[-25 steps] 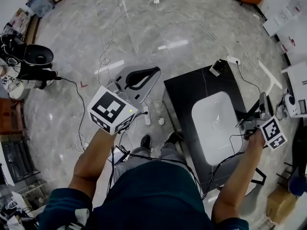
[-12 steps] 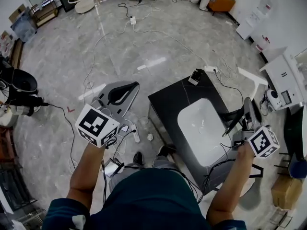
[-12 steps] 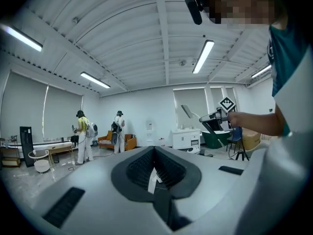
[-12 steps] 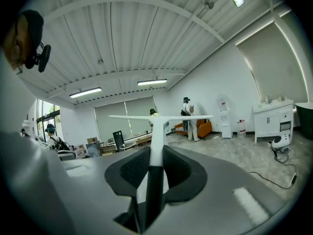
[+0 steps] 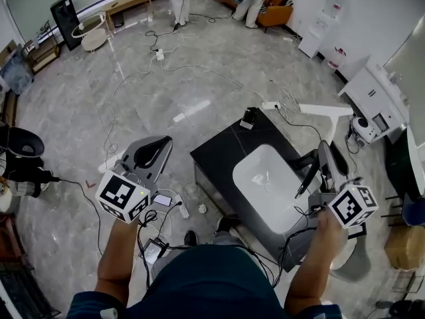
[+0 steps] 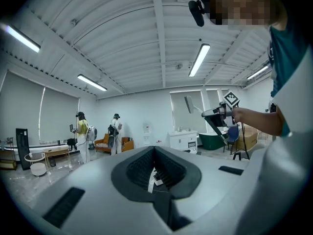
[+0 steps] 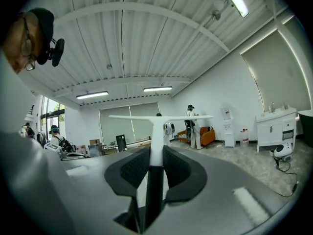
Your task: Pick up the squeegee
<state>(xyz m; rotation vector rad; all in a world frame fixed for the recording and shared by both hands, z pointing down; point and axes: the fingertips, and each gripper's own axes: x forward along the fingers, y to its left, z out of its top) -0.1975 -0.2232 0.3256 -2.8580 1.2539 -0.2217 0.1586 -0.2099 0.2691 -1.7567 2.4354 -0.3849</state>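
The squeegee (image 5: 325,111) is a white T: a long blade on a white handle that turns black lower down. My right gripper (image 5: 327,157) is shut on that handle and holds it above the right edge of the basin. In the right gripper view the handle (image 7: 156,146) stands upright between the pads, with the blade (image 7: 161,117) level across the top. My left gripper (image 5: 149,155) hangs over the floor at the left, with its jaw tips together and nothing in them. The left gripper view shows the right gripper (image 6: 220,113) with the squeegee (image 6: 189,103) off to the right.
A black table (image 5: 216,153) carries a white basin (image 5: 265,181) and a phone (image 5: 249,118) at its far corner. Cables and a power strip (image 5: 269,105) lie on the grey floor. A white cabinet (image 5: 372,102) stands at the right. People stand at the far end.
Both hands have risen. The right gripper has gone up with the squeegee still in it. The head view has tilted up and shows more of the room.
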